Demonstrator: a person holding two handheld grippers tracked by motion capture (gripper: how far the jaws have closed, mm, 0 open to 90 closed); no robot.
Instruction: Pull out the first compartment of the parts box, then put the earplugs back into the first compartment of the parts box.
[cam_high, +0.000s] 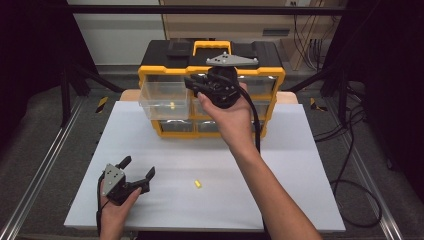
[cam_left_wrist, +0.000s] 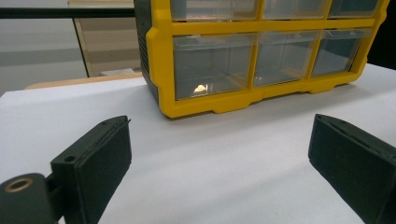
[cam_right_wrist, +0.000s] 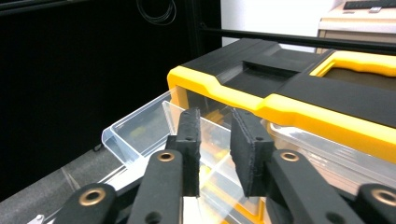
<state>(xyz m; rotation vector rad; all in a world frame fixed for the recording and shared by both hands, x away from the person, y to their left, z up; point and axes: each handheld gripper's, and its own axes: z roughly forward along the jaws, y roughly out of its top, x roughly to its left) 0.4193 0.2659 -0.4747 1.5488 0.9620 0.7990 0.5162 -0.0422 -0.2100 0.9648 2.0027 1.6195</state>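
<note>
Pulled-out drawer (cam_high: 165, 100) — right tool (cam_high: 192, 82) above it, slightly parted, empty.

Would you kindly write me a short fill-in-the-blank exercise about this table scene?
1. The pulled-out clear drawer belongs to the organizer's ____ row.
2. A small ____ piece lies loose on the white table.
3. The left hand-held gripper rests with its jaws wide ____.
4. The right hand-held gripper is up by the yellow-and-black organizer.

Missing words: top; yellow; open
</note>
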